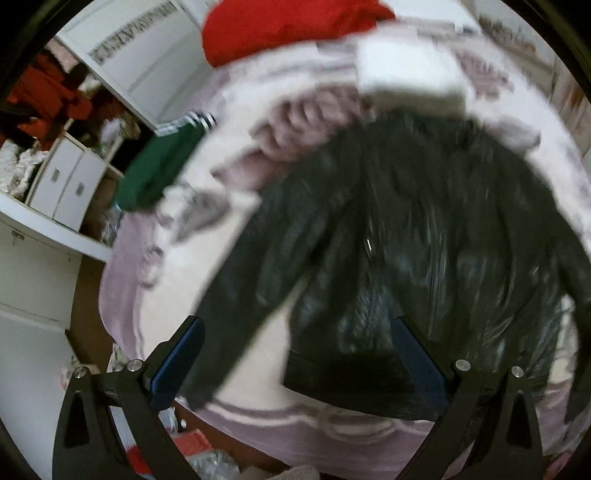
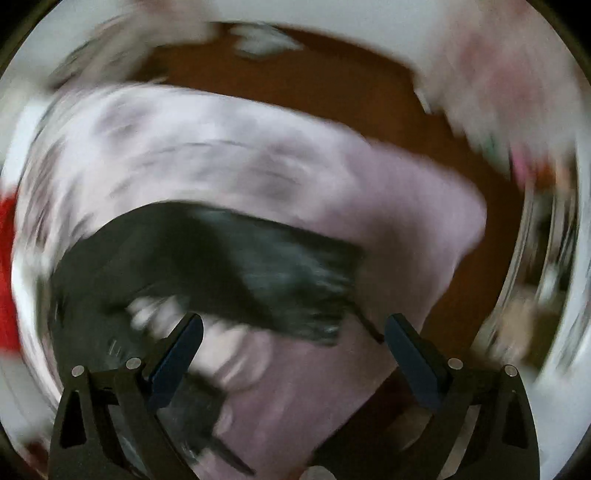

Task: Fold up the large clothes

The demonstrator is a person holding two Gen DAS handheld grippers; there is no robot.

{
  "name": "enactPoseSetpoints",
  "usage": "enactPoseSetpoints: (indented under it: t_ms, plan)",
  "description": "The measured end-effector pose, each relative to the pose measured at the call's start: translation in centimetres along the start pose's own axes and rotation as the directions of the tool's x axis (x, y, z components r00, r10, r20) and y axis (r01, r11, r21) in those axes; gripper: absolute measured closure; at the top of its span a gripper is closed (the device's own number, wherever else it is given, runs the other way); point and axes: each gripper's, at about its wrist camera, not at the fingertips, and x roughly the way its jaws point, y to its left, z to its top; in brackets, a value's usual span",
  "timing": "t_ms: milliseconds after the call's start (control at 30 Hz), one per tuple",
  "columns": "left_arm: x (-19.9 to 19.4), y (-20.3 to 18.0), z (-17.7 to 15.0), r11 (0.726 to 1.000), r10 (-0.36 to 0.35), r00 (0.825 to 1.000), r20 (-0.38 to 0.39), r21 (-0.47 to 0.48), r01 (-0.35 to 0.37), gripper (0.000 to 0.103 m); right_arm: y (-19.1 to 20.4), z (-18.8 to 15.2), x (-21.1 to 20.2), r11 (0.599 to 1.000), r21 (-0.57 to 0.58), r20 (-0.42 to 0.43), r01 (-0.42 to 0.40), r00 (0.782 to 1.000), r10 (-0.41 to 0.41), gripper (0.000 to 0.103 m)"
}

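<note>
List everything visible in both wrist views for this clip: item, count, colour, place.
Jacket: one, shiny black, spread on the bed, centre.
Bed cover: one, pale lilac and white, under the jacket.
Red garment: one, red, far end of the bed.
Green garment: one, dark green with white stripes, left bed edge.
White folded item: one, white, beyond the jacket; blurred.
Drawer unit: one, white, left of the bed.
Floor: brown, past the bed.
Left tongs: black, blue pads, open.
Right tongs: same, open.
</note>
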Motion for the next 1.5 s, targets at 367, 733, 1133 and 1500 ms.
enactPoseSetpoints:
  t_ms: [367, 733, 1133, 1500]
  plan:
    - [1.7, -14.0, -1.0, 0.98, -0.01, 1.0, -0.028, 0.196, 0.015, 0.0, -3.1, 0.6, 11.5, 0.999, -0.005, -0.098, -0.032, 0.995, 0.031, 0.066]
    - [2.6, -20.9, -0.2, 0.955, -0.074, 0.997, -0.021, 0.287, 0.077, 0.0, -3.7, 8.0, 5.9, 0.985, -0.055, 0.048, -0.164, 0.985, 0.167, 0.056]
    - [8.3, -22.4, -1.9, 0.946, -0.153, 0.973, -0.174, 0.259, 0.195, 0.0, -8.4, 1.8, 16.5, 0.553, 0.466, 0.209, -0.69, 0.694, 0.689, 0.039]
    - [6.7, -17.4, -0.5, 0.974, -0.166, 0.98, -0.108, 0.14, 0.18, 0.0, -0.2, 4.6, 9.5, 0.65, 0.251, 0.386, -0.718, 0.69, 0.613, 0.099]
